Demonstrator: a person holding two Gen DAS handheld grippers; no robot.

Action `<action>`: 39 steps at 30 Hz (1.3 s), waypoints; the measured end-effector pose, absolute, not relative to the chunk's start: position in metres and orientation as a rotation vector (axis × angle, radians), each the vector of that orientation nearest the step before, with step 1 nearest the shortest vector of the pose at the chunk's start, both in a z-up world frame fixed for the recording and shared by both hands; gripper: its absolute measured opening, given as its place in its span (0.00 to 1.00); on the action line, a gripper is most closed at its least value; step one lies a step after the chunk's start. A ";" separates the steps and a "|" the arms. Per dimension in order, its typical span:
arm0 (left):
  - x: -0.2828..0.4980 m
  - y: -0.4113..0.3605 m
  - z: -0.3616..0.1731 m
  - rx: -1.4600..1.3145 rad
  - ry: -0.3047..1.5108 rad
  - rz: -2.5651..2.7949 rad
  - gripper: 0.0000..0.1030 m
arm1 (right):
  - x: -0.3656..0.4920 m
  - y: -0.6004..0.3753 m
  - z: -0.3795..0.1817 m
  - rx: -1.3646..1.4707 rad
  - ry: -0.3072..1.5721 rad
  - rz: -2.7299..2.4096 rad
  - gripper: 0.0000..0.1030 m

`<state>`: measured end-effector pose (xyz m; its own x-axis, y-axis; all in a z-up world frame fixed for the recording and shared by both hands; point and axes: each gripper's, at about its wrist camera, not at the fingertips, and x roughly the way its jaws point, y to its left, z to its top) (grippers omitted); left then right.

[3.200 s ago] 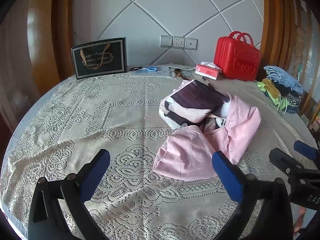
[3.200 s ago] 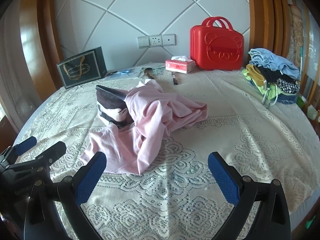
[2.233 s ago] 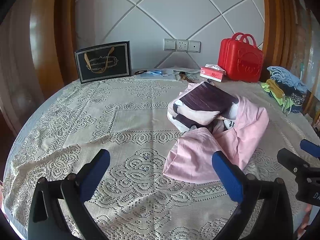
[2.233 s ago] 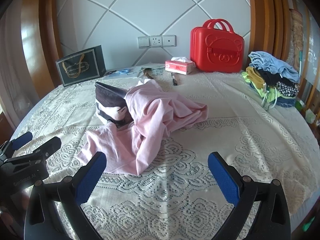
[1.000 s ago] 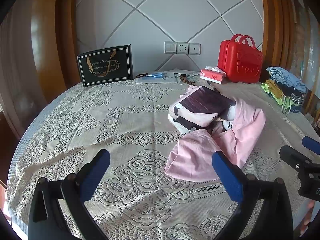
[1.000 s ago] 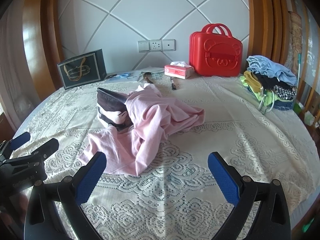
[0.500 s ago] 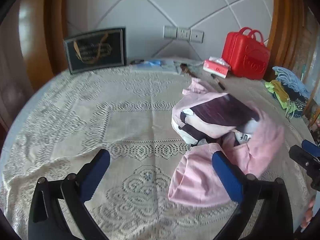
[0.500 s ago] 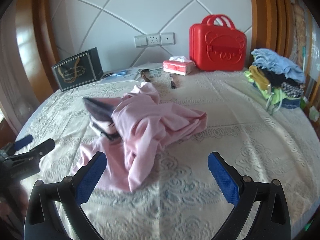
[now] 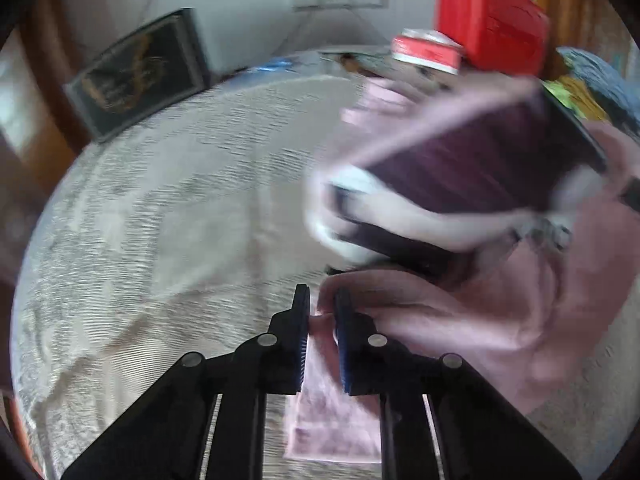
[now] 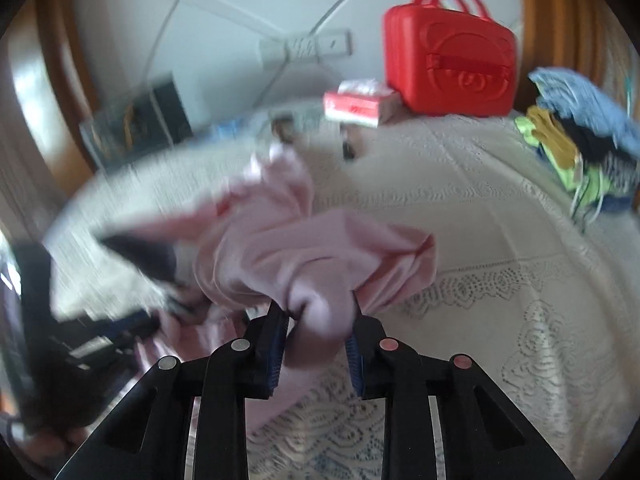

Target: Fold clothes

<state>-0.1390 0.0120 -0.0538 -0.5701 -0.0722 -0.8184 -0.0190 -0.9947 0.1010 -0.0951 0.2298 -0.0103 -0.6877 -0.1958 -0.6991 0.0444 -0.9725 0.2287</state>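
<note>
the lace-covered table (image 10: 520, 240) carries the crumpled pink garment (image 10: 320, 256) mid-cloth, heaped, so i take two spots to spread it. my right gripper (image 10: 318, 340), pitched down, has just been closing and clenches a thick bunch; my left gripper (image 9: 322, 340), steeper, has just been closing and pinches a thin pink edge.

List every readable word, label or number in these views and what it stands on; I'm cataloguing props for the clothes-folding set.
Nothing can be read.
Dark paper gift bag: gold print, blurred.
Red and white tissue box: red marking, blurred.
Red plastic carry case: embossed bear face, no words.
</note>
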 end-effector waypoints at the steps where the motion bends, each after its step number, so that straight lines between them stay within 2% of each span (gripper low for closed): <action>1: -0.140 0.001 -0.048 1.405 -0.135 -2.725 0.12 | -0.094 0.244 -0.006 1.129 -0.390 -2.742 0.50; 2: -0.139 -0.008 -0.041 1.395 -0.085 -2.732 0.12 | -0.094 0.256 -0.002 1.106 -0.446 -2.741 0.60; 3: -0.138 -0.018 -0.034 1.385 -0.035 -2.738 0.12 | -0.094 0.267 0.001 1.079 -0.482 -2.757 0.78; 4: -0.137 -0.028 -0.027 1.375 0.016 -2.744 0.12 | -0.095 0.276 0.004 1.050 -0.498 -2.783 0.83; 6: -0.128 -0.038 -0.012 1.411 0.151 -2.809 0.13 | -0.100 0.289 0.007 1.002 -0.515 -2.816 0.83; 8: -0.120 -0.031 -0.002 1.432 0.193 -2.895 0.17 | -0.103 0.302 0.003 0.972 -0.567 -2.815 0.83; 9: -0.115 -0.023 0.002 1.444 0.191 -2.937 0.30 | -0.105 0.307 -0.001 0.963 -0.598 -2.808 0.86; 10: -0.109 -0.016 0.005 1.455 0.187 -2.980 0.50 | -0.107 0.313 -0.007 0.954 -0.629 -2.797 0.86; 11: -0.106 -0.004 0.007 1.459 0.141 -3.020 0.61 | -0.109 0.318 -0.016 0.954 -0.662 -2.769 0.86; 12: -0.102 0.011 0.006 1.450 0.085 -3.052 0.77 | -0.112 0.323 -0.025 0.978 -0.691 -2.728 0.86; 14: -0.096 0.040 0.005 1.435 -0.020 -3.099 0.79 | -0.115 0.324 -0.036 1.055 -0.681 -2.676 0.85; 17: -0.104 0.078 -0.011 1.500 -0.156 -3.084 0.79 | -0.111 0.325 -0.037 1.088 -0.619 -2.732 0.77; 19: -0.113 0.096 -0.030 1.567 -0.245 -3.026 0.79 | -0.111 0.327 -0.040 1.108 -0.648 -2.687 0.65; 20: -0.117 0.105 -0.041 1.596 -0.297 -2.984 0.78 | -0.112 0.327 -0.043 1.121 -0.651 -2.674 0.62; 21: -0.122 0.113 -0.052 1.623 -0.346 -2.940 0.57 | -0.112 0.326 -0.045 1.133 -0.647 -2.671 0.58; 22: -0.129 0.114 -0.064 1.655 -0.378 -2.881 0.19 | -0.113 0.326 -0.048 1.148 -0.644 -2.669 0.57; 23: -0.132 0.111 -0.068 1.660 -0.353 -2.866 0.18 | -0.114 0.326 -0.051 1.169 -0.642 -2.668 0.57; 24: -0.132 0.105 -0.064 1.624 -0.311 -2.882 0.10 | -0.116 0.327 -0.055 1.190 -0.640 -2.667 0.57; 30: -0.141 0.020 -0.011 1.294 -0.202 -2.759 0.08 | -0.121 0.330 -0.069 1.250 -0.663 -2.670 0.57; 34: -0.144 -0.066 0.024 1.121 -0.037 -2.676 0.08 | -0.124 0.321 -0.073 1.252 -0.656 -2.619 0.57; 39: -0.150 -0.125 0.008 1.106 0.100 -2.681 0.08 | -0.123 0.290 -0.063 1.194 -0.640 -2.525 0.57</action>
